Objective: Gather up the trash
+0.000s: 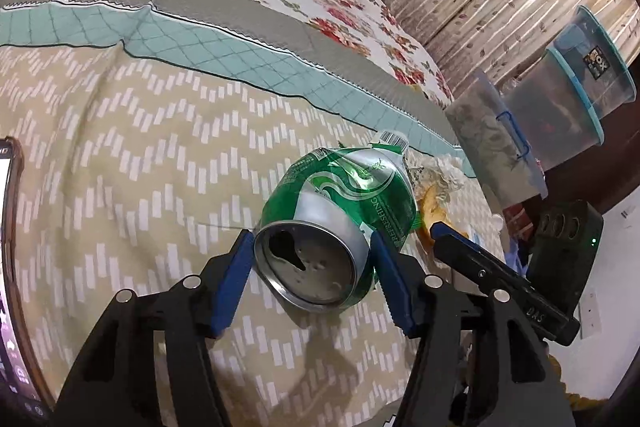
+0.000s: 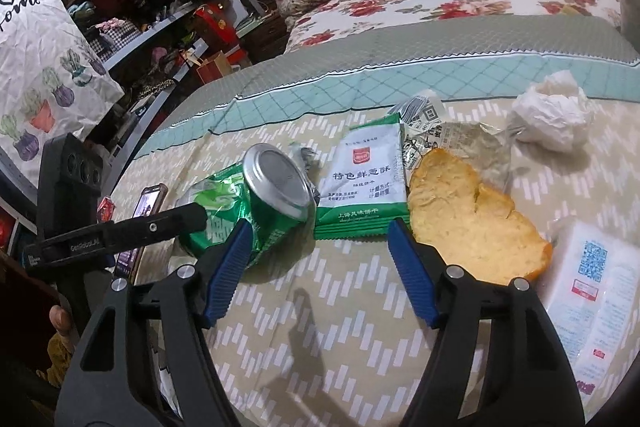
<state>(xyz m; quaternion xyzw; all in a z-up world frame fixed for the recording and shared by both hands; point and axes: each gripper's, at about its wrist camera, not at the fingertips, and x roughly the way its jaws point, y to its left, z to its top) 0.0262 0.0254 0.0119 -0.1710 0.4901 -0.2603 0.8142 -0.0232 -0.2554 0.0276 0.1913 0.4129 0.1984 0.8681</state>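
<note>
The crushed green can (image 1: 340, 223) lies on its side on the bed (image 1: 120, 147), silver top facing the left claw (image 1: 314, 267), whose blue pads clamp it. At its two o'clock sit a green packet (image 2: 362, 179) and bread (image 2: 472, 215). The right claw (image 2: 320, 267) gapes empty.

surface: bed (image 2: 320, 327), beige zigzag cover | on it: crushed green can (image 2: 256, 203), green snack packet (image 2: 362, 183), bread piece (image 2: 468, 211), crumpled tissue (image 2: 552, 115), phone (image 2: 150, 201)
</note>
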